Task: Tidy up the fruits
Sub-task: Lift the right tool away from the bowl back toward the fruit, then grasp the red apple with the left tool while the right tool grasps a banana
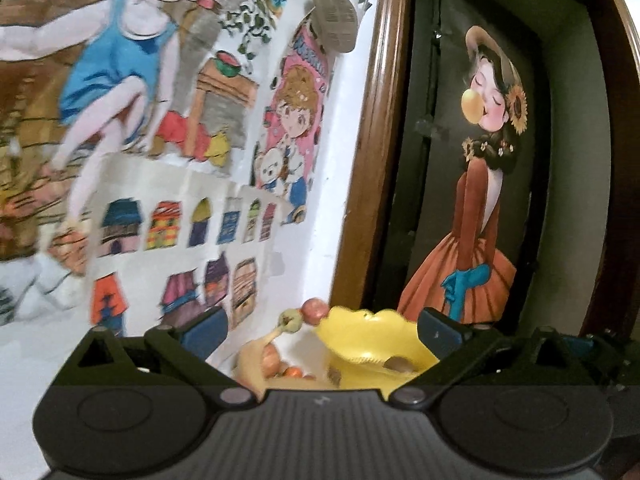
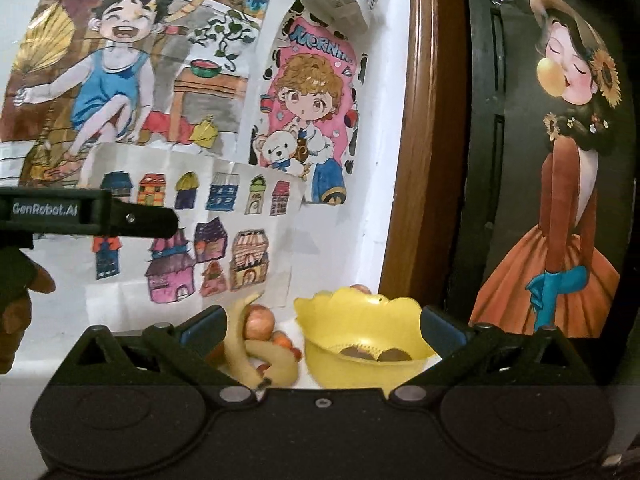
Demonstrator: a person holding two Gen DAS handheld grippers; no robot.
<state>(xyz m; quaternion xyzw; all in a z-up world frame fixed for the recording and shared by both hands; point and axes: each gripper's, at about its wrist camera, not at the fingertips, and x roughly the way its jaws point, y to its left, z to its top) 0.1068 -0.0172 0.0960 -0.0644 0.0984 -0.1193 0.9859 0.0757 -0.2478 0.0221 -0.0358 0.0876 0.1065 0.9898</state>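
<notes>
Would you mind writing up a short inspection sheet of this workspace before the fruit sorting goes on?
Surface: white top, mostly hidden.
Job's things: yellow bowl with brown round items inside; bananas, apple and small orange fruits piled left of it.
Clutter: nothing seen.
Grippers: right gripper open, empty; left gripper open, empty.
Cables: nothing seen.
Surroundings: drawings on white wall, wooden frame, dark painted panel.

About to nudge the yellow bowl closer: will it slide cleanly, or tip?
The yellow bowl looks like thin plastic, so probably light and easily pushed. Its walls flare wide above a narrower base, so a push at the scalloped rim may tip it; push low. The few brown fruits inside add little ballast.
</notes>
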